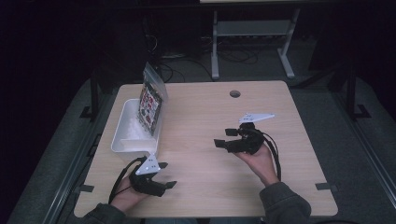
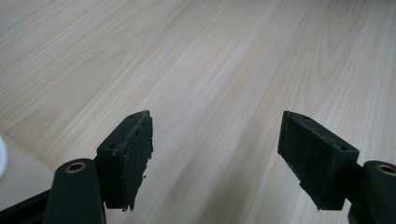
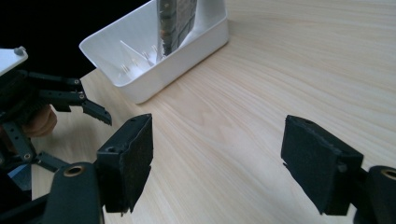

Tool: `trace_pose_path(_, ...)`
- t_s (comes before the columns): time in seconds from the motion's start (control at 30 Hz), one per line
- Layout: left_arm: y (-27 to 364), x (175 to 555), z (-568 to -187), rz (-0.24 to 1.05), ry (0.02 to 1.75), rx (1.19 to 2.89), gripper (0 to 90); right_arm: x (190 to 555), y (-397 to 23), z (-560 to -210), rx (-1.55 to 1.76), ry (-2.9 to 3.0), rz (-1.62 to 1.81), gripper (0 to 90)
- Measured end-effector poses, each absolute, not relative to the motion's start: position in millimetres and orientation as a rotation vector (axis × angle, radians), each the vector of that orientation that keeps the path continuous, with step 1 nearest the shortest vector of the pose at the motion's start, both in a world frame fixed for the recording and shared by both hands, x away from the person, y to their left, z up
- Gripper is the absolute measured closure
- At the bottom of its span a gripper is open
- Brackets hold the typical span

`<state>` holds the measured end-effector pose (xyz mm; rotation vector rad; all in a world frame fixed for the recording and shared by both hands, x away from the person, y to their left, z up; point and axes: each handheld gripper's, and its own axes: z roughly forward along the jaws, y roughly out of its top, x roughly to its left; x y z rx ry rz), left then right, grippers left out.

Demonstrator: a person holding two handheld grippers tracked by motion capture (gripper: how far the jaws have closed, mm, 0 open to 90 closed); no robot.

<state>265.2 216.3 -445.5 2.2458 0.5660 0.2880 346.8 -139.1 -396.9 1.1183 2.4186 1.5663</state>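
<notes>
the printed bag [image 1: 151, 100] stands nearly upright in the white bin [image 1: 125, 135], at about ten o'clock on the table [image 1: 261, 116] as the high view shows it. it leans against the bin's right wall, top edge well above the rim, which i judge keeps that edge free for a pinch from above. in the right gripper view the bag [image 3: 176, 18] enters the bin [image 3: 187, 51] at about twelve o'clock, and the rest of the bin floor looks bare apart from a few small marks i cannot identify.

my left gripper [image 1: 164, 179] rests low at about seven o'clock on the table, just beside the near end of the bin. its jaws are spread wide with nothing between them; the left gripper view shows bare wood grain between the two pads [image 2: 135, 154]. the jaws point to three o'clock, away from the bin, so i judge this hand is parked clear of the work.

my right gripper [image 1: 226, 137] is held above the table at about four o'clock, well apart from the bin, jaws likewise spread and empty. they aim toward nine o'clock, along the line to the bin. the right gripper view shows my left gripper [image 3: 88, 105] at nine o'clock, apart from the bin.

judgement: both tools are clear, and the bag is the nearest thing to reach.
</notes>
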Motion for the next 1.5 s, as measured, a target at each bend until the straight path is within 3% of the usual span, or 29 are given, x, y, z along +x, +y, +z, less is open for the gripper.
trace_pose_path(0.77, 211, 265, -445, 0.292, 0.548, 2.25, 25.4, 314, -195, -417, 1.191, 2.418, 1.549, 24.6)
trace_pose_path(1.5, 214, 263, -442, 0.287, 0.535, 2.243, 25.4, 282, -220, -451, 1.221, 2.481, 1.542, 24.4)
